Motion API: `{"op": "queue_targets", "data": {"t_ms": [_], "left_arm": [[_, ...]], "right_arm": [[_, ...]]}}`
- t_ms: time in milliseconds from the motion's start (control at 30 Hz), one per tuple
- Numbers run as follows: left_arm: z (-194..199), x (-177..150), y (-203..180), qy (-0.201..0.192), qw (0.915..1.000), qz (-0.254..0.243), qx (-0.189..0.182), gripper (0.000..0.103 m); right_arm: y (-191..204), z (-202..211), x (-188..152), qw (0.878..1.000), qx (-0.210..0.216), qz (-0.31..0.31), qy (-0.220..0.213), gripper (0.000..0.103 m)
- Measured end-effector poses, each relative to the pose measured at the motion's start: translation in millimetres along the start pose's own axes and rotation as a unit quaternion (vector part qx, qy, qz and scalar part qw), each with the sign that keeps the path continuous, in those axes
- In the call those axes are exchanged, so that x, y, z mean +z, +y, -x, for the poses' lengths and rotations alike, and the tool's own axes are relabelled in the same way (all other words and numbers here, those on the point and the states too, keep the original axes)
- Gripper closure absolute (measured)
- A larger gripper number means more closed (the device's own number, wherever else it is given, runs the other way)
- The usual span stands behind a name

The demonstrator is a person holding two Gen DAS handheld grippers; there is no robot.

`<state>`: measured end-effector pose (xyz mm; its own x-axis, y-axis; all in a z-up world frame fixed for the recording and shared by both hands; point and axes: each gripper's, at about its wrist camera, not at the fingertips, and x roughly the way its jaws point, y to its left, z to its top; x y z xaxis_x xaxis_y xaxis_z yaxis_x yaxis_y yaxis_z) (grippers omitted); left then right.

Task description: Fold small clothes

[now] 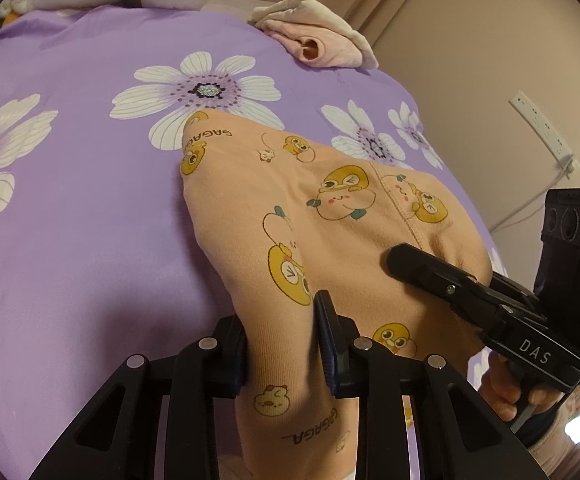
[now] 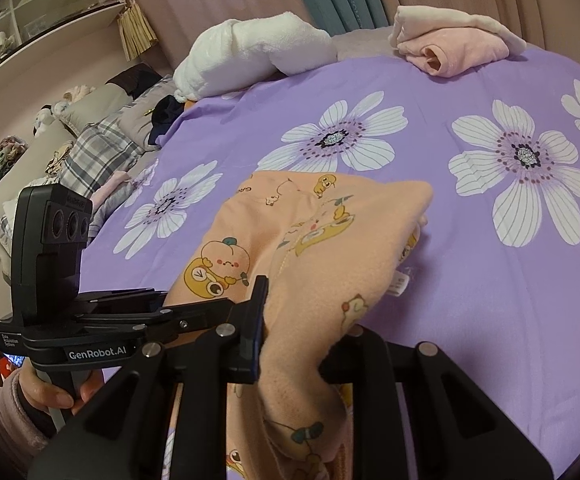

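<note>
A small peach garment [image 1: 330,200] printed with cartoon ducks lies partly lifted off the purple flowered bedspread [image 1: 90,220]. My left gripper [image 1: 284,354] is shut on a bunched fold of it at the near edge. In the right wrist view the same garment [image 2: 330,240] drapes over and between the jaws of my right gripper [image 2: 302,354], which is shut on its fleecy inner side. The two grippers hold the cloth close together, side by side. A white care label [image 2: 400,282] shows at the garment's right edge.
A folded pink and cream garment [image 2: 454,44] sits at the far edge of the bed, with a white plush bundle [image 2: 250,52] beside it. Pillows and loose clothes [image 2: 90,140] crowd the left side. A wall socket [image 1: 542,128] with a cable is on the right.
</note>
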<state>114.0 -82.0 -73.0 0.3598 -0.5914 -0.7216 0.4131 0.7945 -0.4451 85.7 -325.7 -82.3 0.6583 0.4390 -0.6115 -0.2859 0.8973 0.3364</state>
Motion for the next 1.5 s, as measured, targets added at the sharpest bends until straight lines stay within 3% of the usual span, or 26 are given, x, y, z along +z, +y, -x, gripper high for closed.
{"op": "queue_targets", "data": {"t_ms": [867,1500], "left_arm": [[45,-26,-10,-0.026,0.9995,-0.009,0.017,0.076],[76,-31,14,-0.057,0.9977,0.014,0.032,0.076]], "right_arm": [[44,32,-16,0.999,0.020,0.027,-0.016,0.083],[83,15,0,0.997,0.034,0.067,-0.010,0.083]]}}
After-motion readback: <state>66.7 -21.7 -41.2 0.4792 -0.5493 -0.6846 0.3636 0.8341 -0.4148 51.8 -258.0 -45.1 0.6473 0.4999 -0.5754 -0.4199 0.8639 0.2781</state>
